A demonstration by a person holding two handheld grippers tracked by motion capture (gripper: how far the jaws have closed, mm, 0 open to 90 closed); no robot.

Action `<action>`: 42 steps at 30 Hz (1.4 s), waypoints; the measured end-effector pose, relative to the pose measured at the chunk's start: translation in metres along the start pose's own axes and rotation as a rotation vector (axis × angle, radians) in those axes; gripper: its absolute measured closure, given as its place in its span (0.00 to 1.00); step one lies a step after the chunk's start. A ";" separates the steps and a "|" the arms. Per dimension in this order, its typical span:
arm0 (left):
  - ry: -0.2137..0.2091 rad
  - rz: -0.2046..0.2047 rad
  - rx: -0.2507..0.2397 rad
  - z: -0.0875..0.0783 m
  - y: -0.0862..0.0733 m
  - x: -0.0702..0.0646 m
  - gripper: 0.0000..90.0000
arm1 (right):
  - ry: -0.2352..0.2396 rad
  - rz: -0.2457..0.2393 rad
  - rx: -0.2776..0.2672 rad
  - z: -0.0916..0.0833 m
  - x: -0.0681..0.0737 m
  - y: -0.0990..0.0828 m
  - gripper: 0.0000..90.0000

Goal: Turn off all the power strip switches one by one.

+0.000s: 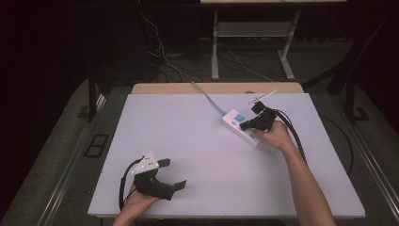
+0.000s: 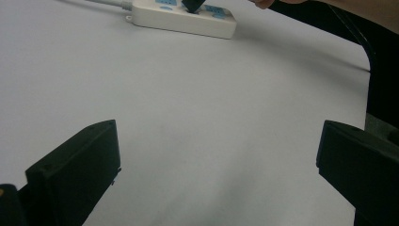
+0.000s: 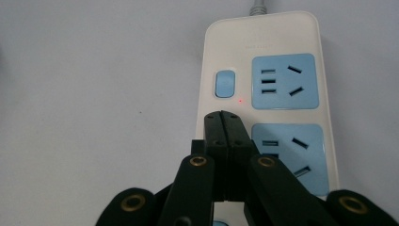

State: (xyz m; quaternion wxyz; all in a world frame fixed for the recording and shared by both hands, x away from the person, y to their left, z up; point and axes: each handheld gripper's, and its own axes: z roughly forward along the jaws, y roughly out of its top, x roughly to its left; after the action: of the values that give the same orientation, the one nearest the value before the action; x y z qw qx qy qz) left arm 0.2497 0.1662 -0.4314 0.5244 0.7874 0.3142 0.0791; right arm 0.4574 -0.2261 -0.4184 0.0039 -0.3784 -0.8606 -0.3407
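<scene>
A white power strip [image 1: 241,127] with blue sockets lies right of the table's centre, its grey cord running toward the far edge. My right gripper [image 1: 244,125] is over it, jaws pressed together with nothing between them. In the right gripper view the shut tips [image 3: 223,116] sit just below the strip's blue switch [image 3: 225,84], where a small red light [image 3: 240,100] glows. My left gripper [image 1: 175,173] rests near the front left of the table, jaws wide apart and empty. The left gripper view shows the power strip [image 2: 183,19] far off.
A pale mat covers the table [image 1: 188,141]; a wooden strip [image 1: 216,88] shows at its far edge. Cables and a metal stand's legs [image 1: 254,52] lie on the floor beyond. The right gripper's black cable [image 1: 294,136] trails along the forearm.
</scene>
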 end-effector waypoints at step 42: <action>-0.004 -0.005 -0.002 0.000 0.000 0.002 0.00 | 0.023 0.015 -0.013 -0.016 -0.002 0.026 1.00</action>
State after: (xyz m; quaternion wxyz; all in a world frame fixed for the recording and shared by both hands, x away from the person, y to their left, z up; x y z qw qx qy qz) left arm 0.2514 0.1672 -0.4314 0.5260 0.7863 0.3151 0.0763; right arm 0.4722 -0.2241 -0.3917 0.0140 -0.3809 -0.8555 -0.3505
